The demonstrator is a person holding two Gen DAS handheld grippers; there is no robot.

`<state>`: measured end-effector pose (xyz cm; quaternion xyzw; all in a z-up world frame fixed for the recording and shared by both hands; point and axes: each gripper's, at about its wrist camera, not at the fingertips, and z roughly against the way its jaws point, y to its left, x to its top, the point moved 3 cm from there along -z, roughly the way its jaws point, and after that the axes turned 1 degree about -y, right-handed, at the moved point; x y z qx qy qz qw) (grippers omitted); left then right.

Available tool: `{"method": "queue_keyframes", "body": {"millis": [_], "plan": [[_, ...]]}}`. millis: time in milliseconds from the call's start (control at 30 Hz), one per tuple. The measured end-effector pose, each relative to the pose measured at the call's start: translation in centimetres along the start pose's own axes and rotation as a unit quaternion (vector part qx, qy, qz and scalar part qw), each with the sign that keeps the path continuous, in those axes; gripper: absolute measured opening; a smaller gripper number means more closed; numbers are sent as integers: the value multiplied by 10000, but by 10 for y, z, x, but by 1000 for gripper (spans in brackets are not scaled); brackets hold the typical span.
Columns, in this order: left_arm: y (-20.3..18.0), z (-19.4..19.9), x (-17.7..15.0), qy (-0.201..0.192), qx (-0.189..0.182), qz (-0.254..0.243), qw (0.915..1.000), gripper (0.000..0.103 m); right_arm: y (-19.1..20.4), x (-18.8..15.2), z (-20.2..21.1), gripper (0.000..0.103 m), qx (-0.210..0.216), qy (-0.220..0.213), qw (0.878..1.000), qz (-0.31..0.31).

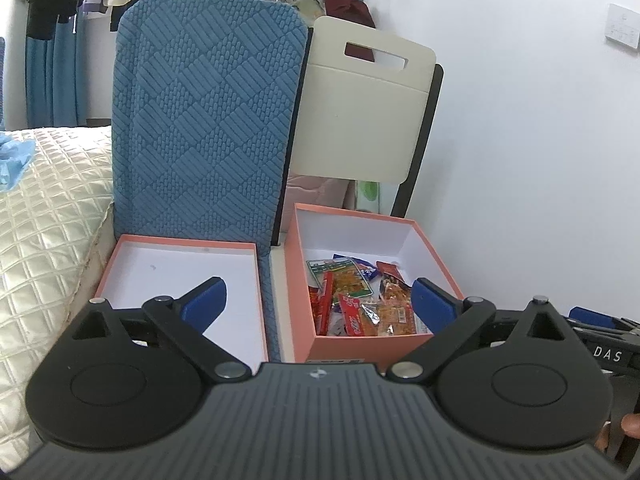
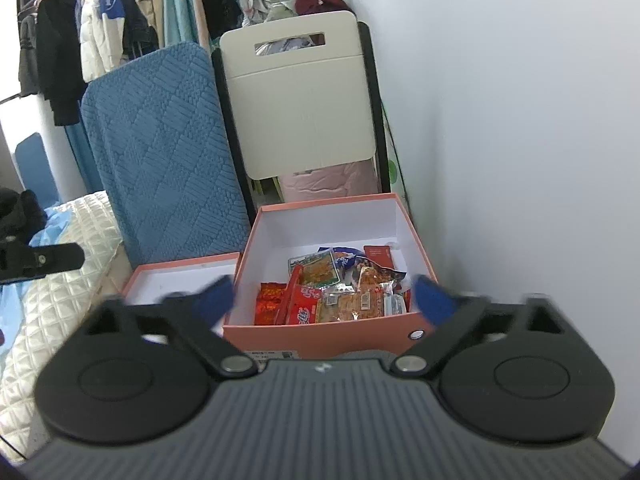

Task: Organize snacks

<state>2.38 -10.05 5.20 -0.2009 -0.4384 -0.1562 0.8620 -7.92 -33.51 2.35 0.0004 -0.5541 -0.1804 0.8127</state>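
Two pink cardboard boxes sit side by side at the foot of a blue quilted panel (image 1: 208,120) and a cream folding chair (image 1: 360,112), a white wall to the right and a quilted cream bed (image 1: 44,216) to the left. In the left wrist view, the left tool (image 1: 318,300) fills the lower frame with its blue-padded fingers (image 1: 204,304) spread wide and nothing between them; the left finger lies over the shallow box lid (image 1: 120,256) at lower centre-left, its white inside bare, while the right finger lies over the near right corner of the deeper snack box (image 1: 436,256). The snack packets (image 1: 356,300), a jumble of red, orange and green wrappers, lie in the bottom of that deeper box, just beyond and between the fingertips, untouched. In the right wrist view, the right tool (image 2: 324,300) also stands wide open and empty, its fingers (image 2: 432,300) blurred, framing the snack box (image 2: 416,232) at centre; the snack packets (image 2: 336,292) lie heaped toward the box's near wall, just ahead of the fingertips. The lid (image 2: 180,270) shows at the left behind the left finger. Part of the other tool juts in at the far left edge.
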Motion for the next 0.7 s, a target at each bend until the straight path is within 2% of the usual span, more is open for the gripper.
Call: {"method": "queue_keyframes", "body": {"millis": [133,700], "plan": [[0,1,1,-1,48,-1,10000,100,1,0,-2,103,-125,45,9998,131],[-4,3,0,1,65,-37,10000,100,-3,2,0,103,0,65,10000,54]]}}
